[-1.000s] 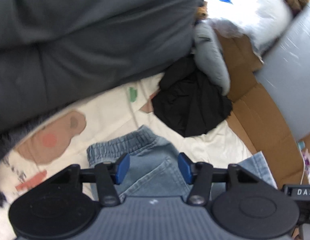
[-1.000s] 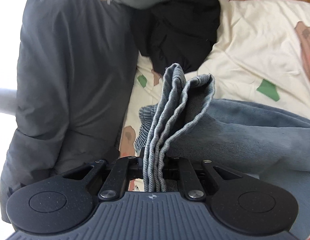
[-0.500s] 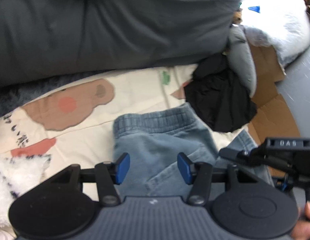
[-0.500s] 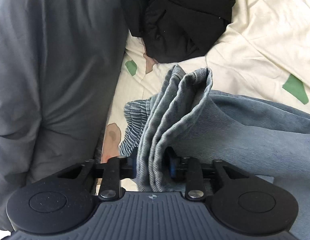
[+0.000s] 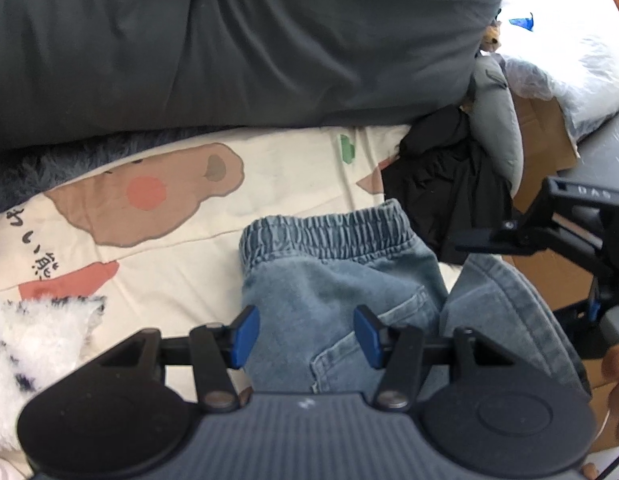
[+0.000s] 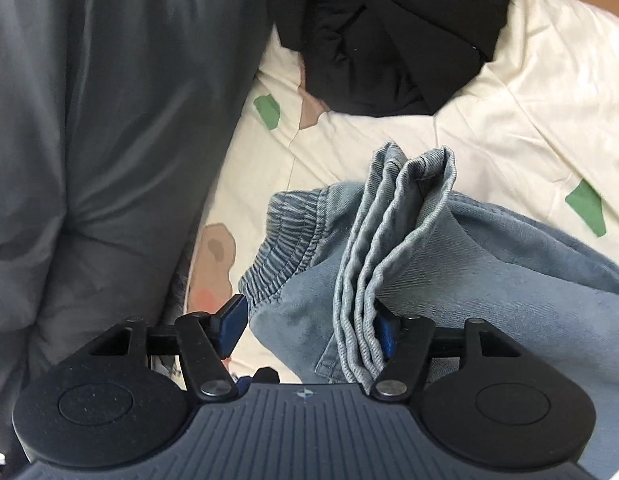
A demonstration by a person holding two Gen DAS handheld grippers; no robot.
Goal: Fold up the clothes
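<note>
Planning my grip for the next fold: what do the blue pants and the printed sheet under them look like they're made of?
Blue pants: looks like soft washed denim, matte; visible twill ribbing, stitched pocket, gathered elastic waistband, faded patches. Fairly thick, since the folded hem stands up by itself.
Printed sheet: probably plain woven cotton, matte cream with flat printed bear shapes; fine creases, no sheen.

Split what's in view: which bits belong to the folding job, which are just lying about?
Job:
- jeans
- left hand-held gripper, open over the jeans
- right hand-held gripper, jaws opening, bunched jeans hem between them

Lying about:
- black garment
- grey duvet
- bear-print sheet
- cardboard
- white fluffy thing
</note>
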